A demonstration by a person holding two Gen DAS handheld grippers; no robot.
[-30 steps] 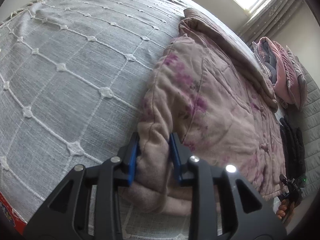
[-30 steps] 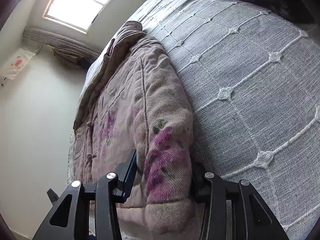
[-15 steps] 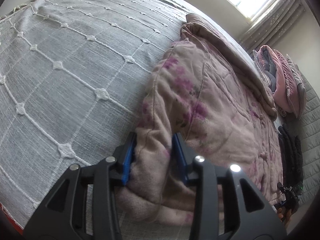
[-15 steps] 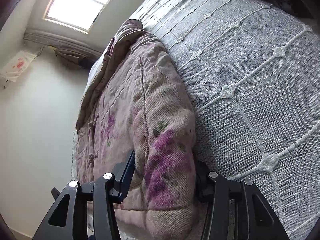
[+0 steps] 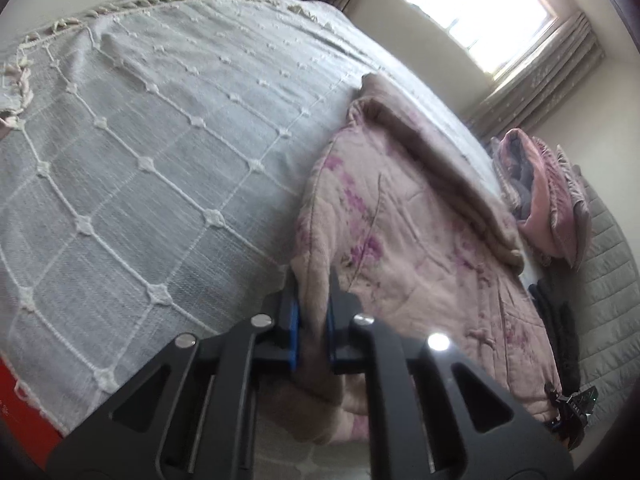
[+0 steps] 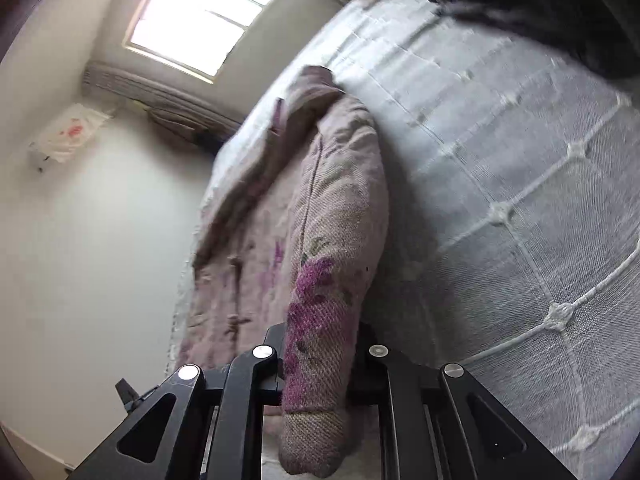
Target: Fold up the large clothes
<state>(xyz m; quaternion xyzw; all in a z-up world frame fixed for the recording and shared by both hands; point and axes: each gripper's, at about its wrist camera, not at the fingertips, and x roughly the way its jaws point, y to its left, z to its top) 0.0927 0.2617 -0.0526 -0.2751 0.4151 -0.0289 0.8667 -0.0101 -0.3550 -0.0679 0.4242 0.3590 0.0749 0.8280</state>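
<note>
A padded pink jacket with purple flowers (image 5: 420, 240) lies along the grey bedspread (image 5: 140, 160). My left gripper (image 5: 312, 320) is shut on the jacket's near hem corner, the fabric pinched between the blue pads. My right gripper (image 6: 320, 360) is shut on the jacket's other hem corner (image 6: 320, 320), whose thick fold hangs down between the fingers. The jacket's collar end (image 6: 308, 88) lies far from both grippers, toward the window. The right gripper also shows small at the lower right of the left wrist view (image 5: 572, 404).
A folded pink and grey quilted pile (image 5: 540, 196) and dark clothes (image 5: 560, 328) lie on the bed beyond the jacket. The dark clothes show at the top of the right wrist view (image 6: 540, 8). A window (image 5: 480, 4) and walls surround the bed. The bedspread's tasselled edge (image 5: 60, 24) is at far left.
Both grippers have closed tighter on the hem corners and lifted them off the bedspread. The cameras have tilted up, showing more of the window and wall.
</note>
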